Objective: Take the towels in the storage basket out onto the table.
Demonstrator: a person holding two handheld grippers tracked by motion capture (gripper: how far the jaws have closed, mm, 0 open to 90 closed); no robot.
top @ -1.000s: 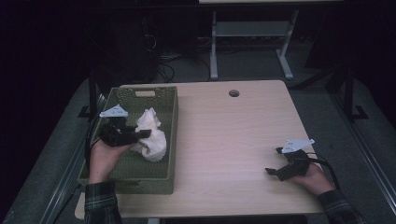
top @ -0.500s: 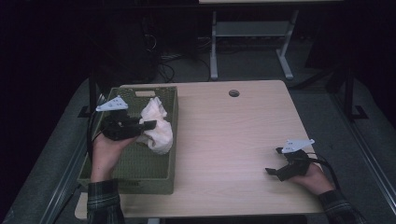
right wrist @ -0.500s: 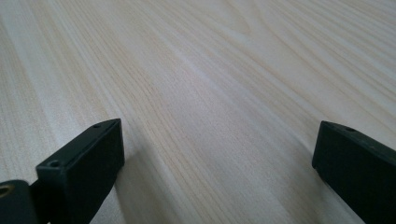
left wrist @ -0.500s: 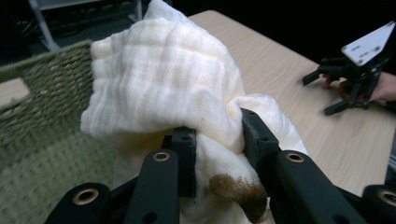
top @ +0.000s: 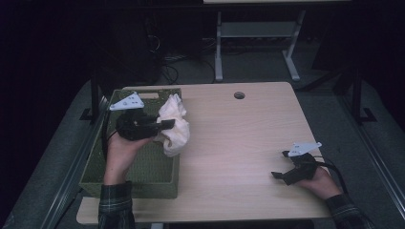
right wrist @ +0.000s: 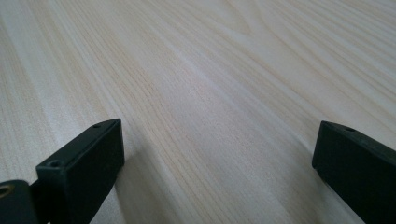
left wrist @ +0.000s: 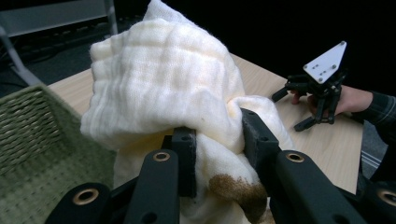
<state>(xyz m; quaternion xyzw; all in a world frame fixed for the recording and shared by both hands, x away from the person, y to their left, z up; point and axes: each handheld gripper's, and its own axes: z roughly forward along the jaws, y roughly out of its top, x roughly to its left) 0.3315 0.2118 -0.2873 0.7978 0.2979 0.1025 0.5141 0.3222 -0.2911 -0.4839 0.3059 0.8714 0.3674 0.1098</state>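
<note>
High view, left gripper (top: 165,125): I see it held over the basket's right edge, jaws pointing right and pinched on the cloth.
Left gripper view, grip: my two black jaws press into a fold of the cloth (left wrist: 187,107) from both sides, partly closed, fabric bunched between them.
Cloth: cream, crumpled, waffle-textured; a brown stain (left wrist: 236,191) sits low, near the jaws. From above, the cloth (top: 174,126) hangs off the jaws, clear of the basket floor, over the rim and the table edge beside it.
Right gripper (top: 279,175): I see it low at the table's near right corner, in a hand, well apart from the cloth.
Right gripper view, jaws: spread wide, nothing between them, bare wood of the table (right wrist: 210,93) below.
Basket (top: 143,167): green woven, at the table's left side, a sleeve in plaid beside it.
Table (top: 239,138): pale wood, round cable hole at the far edge.
Writing: I can read none on any item.
</note>
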